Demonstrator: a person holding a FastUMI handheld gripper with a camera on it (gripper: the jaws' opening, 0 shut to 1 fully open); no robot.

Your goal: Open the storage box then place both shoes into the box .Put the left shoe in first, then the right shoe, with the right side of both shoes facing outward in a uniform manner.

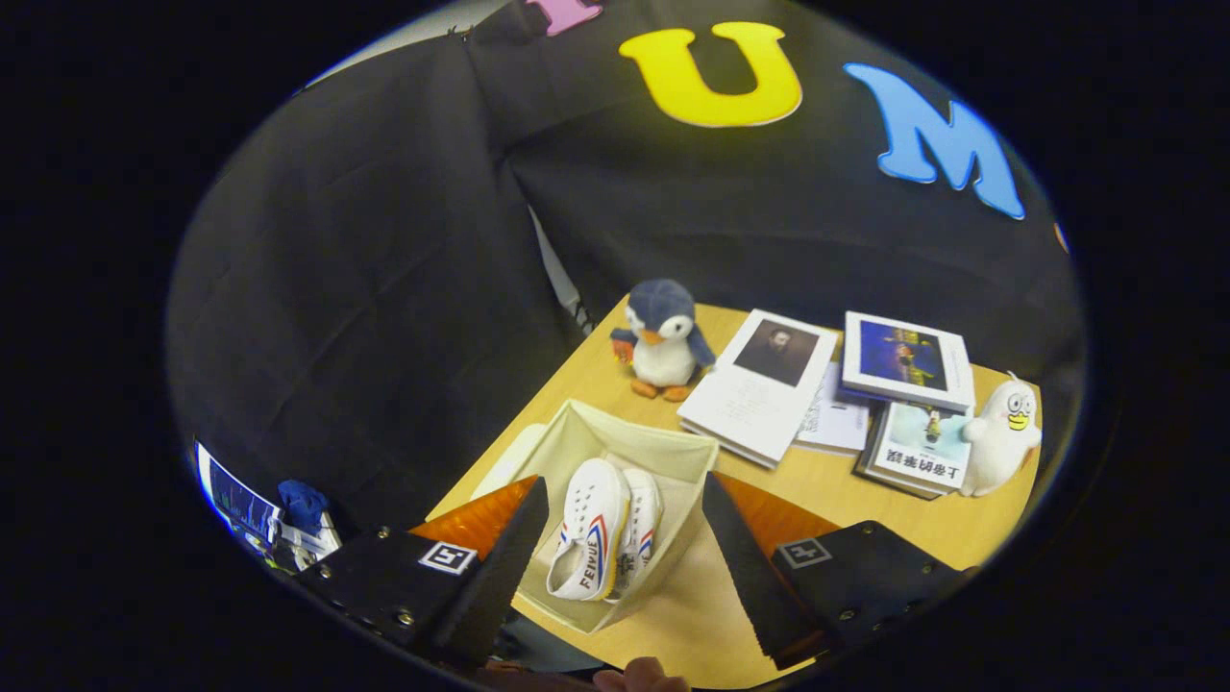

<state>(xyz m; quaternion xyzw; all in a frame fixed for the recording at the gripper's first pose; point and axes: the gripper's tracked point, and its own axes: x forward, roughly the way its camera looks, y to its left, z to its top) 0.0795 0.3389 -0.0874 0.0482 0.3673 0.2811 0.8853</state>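
With its two fingers spread wide and nothing between them, your gripper (620, 567) hangs above the table (865, 500), looking down into the open storage box (673, 452). Both shoes are in the box, standing on edge side by side: the nearer shoe (586, 529) shows its striped side panel toward you, and the second shoe (642, 524) is pressed against it on the far side, mostly hidden. The lid cannot be made out with certainty; a pale flap (509, 457) juts from the box's left wall. A fingertip (639, 676) of your own hand shows below the fingers.

Beyond the box stand a plush penguin (661, 338), a spread of books (759, 384) and, further right, a white ghost-like toy (999, 432).

Judging by how things lie, the loading looks done, so the risks are in the exit. The box is soft-walled fabric: drop the open fingers and one could catch a rim, folding the wall or dragging the box across the table. A nudge to the nearer shoe could tip it flat and spoil the uniform facing. Whether both right sides truly face outward cannot be confirmed, since the second shoe's side is hidden.
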